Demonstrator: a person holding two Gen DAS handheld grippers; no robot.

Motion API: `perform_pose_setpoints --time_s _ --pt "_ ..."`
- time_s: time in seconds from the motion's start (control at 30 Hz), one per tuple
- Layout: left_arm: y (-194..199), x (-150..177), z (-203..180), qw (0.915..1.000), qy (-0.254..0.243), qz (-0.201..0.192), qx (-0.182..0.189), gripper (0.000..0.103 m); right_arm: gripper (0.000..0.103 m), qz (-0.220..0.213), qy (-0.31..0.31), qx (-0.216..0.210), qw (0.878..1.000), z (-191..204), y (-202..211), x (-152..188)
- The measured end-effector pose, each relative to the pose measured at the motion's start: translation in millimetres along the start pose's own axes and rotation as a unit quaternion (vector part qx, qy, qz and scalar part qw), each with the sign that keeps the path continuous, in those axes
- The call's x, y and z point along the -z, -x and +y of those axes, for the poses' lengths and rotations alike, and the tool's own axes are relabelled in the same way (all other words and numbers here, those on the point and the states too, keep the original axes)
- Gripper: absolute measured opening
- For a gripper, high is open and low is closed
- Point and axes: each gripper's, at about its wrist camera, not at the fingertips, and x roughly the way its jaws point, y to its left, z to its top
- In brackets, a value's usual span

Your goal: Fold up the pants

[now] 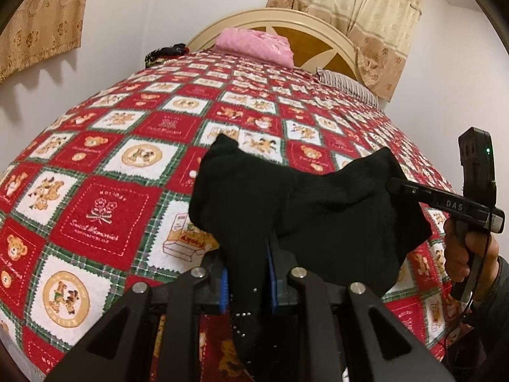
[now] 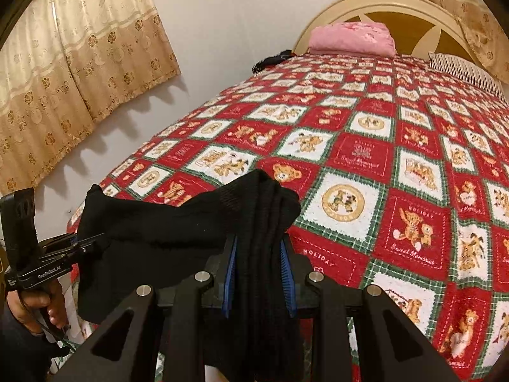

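Left hand-held gripper and right hand-held gripper each clench the black pants above the bed. Advise keeping equal tension and laying them flat.

Left gripper, right gripper — both clamped.

Matt blk knit-cloth pants

Black grippers; blue pads; silver screws; dark sleeve
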Motion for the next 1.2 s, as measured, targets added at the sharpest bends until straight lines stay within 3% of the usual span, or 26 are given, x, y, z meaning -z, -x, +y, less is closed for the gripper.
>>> perform_pose_setpoints --time_s 0.13,0.23,0.3,0.37,0.43,0.5,0.6,0.67,0.83,1.03,1.2 --pt "-10.2 4.7 2.4 0.9999 -0.006 0.009 -0.010 0.026 0.027 0.024 -0.016 -0.001 1.000 -11.1 -15.3 6.2" --pt "-16.4 8.5 2.3 0.9992 -0.013 0.014 -0.036 0.043 0.030 0.038 -0.031 0.006 0.999 -19.9 -25.2 10.7" --pt "-17.8 11.7 2.3 0.9990 -0.015 0.014 -0.041 0.048 0.032 0.045 -0.036 0.006 0.998 -23.4 -29.6 12.7" --pt "-17.9 14.0 4.9 0.9984 -0.011 0.012 -0.054 0.064 0.036 0.046 -0.032 0.014 0.998 -23.7 -30.9 12.9" --pt "-18.2 15.5 10.1 0.9980 0.000 0.008 -0.063 0.072 0.037 0.046 -0.027 0.020 0.998 -23.0 -30.5 12.7" --pt "-17.9 16.6 14.4 0.9983 0.012 0.009 -0.056 0.072 0.040 0.047 -0.025 0.026 0.998 -22.4 -31.1 12.7" --pt "-16.0 17.8 12.5 0.9980 0.011 0.006 -0.061 0.074 0.053 0.050 -0.032 0.035 0.998 -26.9 -33.2 12.4" --pt "-15.5 17.5 12.4 0.9974 0.015 0.008 -0.070 0.082 0.059 0.049 -0.045 0.034 0.997 -32.2 -30.9 12.4" --pt "-4.1 22.7 15.8 0.9956 0.025 0.007 -0.090 0.087 0.062 0.030 -0.060 0.050 0.996 -37.0 -12.3 15.5" --pt "32.7 29.2 8.3 0.9941 0.037 -0.018 -0.101 0.087 0.062 0.002 -0.047 0.093 0.995 -26.1 39.9 23.5" --pt "75.5 37.5 -15.8 0.9937 0.039 -0.062 -0.085 0.087 0.066 -0.041 -0.037 0.094 0.994 -11.2 106.3 42.4"
